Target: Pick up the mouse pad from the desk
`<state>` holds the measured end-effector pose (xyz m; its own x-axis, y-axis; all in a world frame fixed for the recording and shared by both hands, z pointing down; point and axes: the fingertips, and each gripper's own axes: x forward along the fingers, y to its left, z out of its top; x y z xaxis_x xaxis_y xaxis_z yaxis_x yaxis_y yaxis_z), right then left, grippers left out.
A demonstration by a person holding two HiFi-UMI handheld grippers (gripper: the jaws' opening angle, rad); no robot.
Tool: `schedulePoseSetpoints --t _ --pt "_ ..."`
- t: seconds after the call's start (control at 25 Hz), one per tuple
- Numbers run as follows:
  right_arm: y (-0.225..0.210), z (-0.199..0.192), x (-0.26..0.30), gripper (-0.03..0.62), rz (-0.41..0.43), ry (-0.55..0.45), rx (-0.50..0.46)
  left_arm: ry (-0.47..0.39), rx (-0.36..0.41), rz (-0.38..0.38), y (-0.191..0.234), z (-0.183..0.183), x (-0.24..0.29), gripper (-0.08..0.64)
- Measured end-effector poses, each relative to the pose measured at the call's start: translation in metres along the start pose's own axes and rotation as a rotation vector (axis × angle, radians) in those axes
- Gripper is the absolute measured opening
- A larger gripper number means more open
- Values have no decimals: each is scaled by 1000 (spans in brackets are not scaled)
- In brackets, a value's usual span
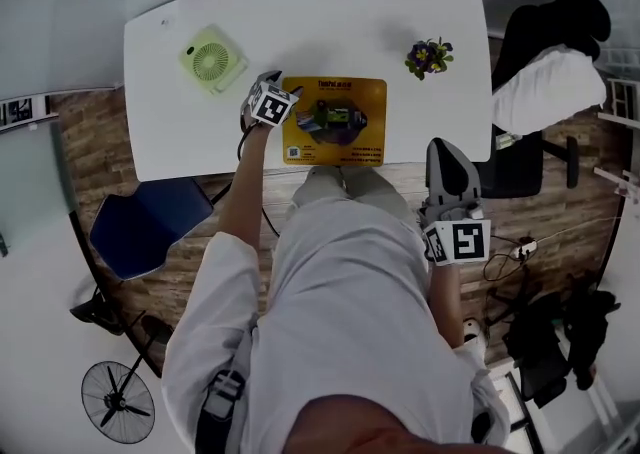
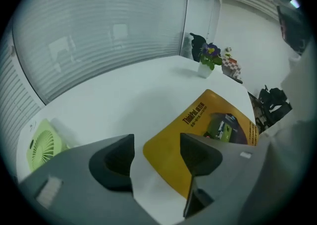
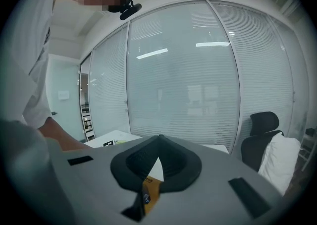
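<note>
The yellow mouse pad [image 1: 340, 122] lies flat near the front edge of the white desk [image 1: 300, 22]. My left gripper [image 1: 280, 82] is down at the pad's left edge, pointing steeply at the desk. In the left gripper view the left gripper [image 2: 157, 155] is open, and the mouse pad [image 2: 218, 120] has its near corner in the gap between the jaws, with no pad pressing on it. My right gripper [image 1: 445, 147] hangs off the desk's front right corner beside my leg. In its own view the right gripper [image 3: 158, 139] has its tips together, with nothing held.
A green desk fan [image 1: 212, 59] stands at the desk's left and a potted purple flower [image 1: 429, 56] at its right. A black office chair [image 1: 545, 32] with a white cloth is beyond the right end. A blue chair [image 1: 150, 222] and a floor fan [image 1: 118, 402] are at the left.
</note>
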<state>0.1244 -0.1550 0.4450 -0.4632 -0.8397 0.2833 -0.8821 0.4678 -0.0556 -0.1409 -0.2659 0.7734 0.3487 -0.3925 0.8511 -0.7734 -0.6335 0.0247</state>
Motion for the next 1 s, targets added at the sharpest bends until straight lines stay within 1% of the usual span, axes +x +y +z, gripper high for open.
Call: schedulePoseSetpoints --t 0.08,0.24,0.44,0.64,0.76,0.84,0.92,1.0 --pt "-4 -2 0 2 -11 4 12 37 -10 -20 1 -7 7 288" --pt "-10 -6 4 2 -16 15 24 93 26 -21 0 -18 15 288" --pt "-15 -5 8 2 -19 16 27 106 3 -50 0 -19 16 287" --pt "-17 -7 12 2 -18 18 33 112 9 -69 0 -17 18 273" --pt "-16 -6 15 2 -15 18 31 121 6 -61 0 -17 19 251" --pt "-15 -6 16 2 -13 16 31 134 -5 -57 -1 -17 16 213" --pt "-14 -4 17 2 -13 14 30 130 -20 -52 0 -17 14 208" --pt "-14 -4 17 2 -14 14 29 131 -38 -49 3 -17 13 165"
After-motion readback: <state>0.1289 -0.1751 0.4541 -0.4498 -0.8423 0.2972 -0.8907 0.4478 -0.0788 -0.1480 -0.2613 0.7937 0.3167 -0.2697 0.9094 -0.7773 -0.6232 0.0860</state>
